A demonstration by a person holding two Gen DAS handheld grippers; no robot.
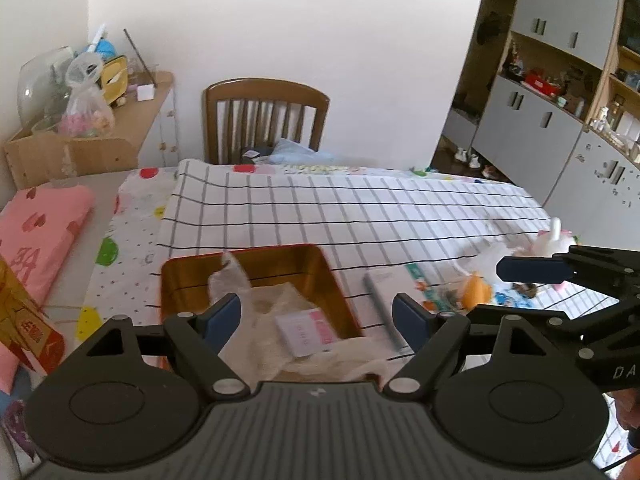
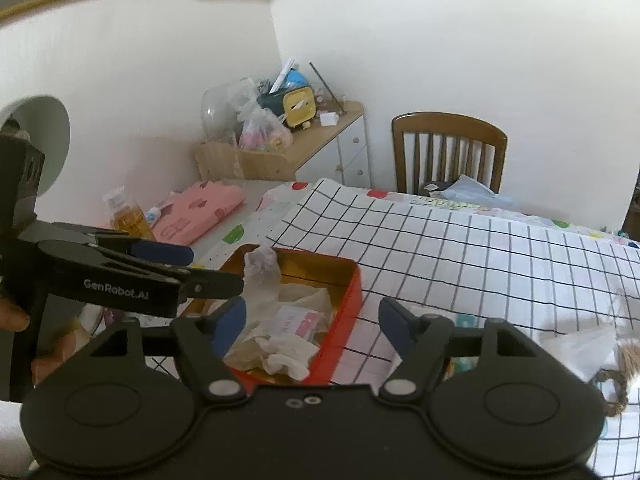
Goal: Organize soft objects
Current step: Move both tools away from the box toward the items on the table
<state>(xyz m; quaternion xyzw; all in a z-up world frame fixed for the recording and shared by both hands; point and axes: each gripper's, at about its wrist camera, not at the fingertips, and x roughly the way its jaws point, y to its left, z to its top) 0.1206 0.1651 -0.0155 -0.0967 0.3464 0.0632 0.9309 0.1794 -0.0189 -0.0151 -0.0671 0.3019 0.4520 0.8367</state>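
Observation:
A red tin (image 1: 244, 254) with a gold inside sits on the checked tablecloth. In it lie a crumpled clear plastic bag (image 1: 260, 320) and a small pink and white packet (image 1: 306, 330). My left gripper (image 1: 316, 316) hovers open over the tin with nothing pressed between its pads. In the right wrist view, my right gripper (image 2: 312, 322) is also open above the tin (image 2: 340, 308), with the bag (image 2: 262, 276) and packet (image 2: 298, 322) below it. The left gripper (image 2: 200, 268) reaches in from the left, one fingertip beside the bag's upright tail.
An orange plush (image 1: 476, 292) and a white plush (image 1: 552, 240) lie right of the tin, next to a notebook (image 1: 384, 292). A folded pink cloth (image 1: 36, 236), a bottle (image 2: 128, 216) and a cluttered side cabinet (image 1: 132, 116) are on the left. A wooden chair (image 1: 264, 120) stands behind the table.

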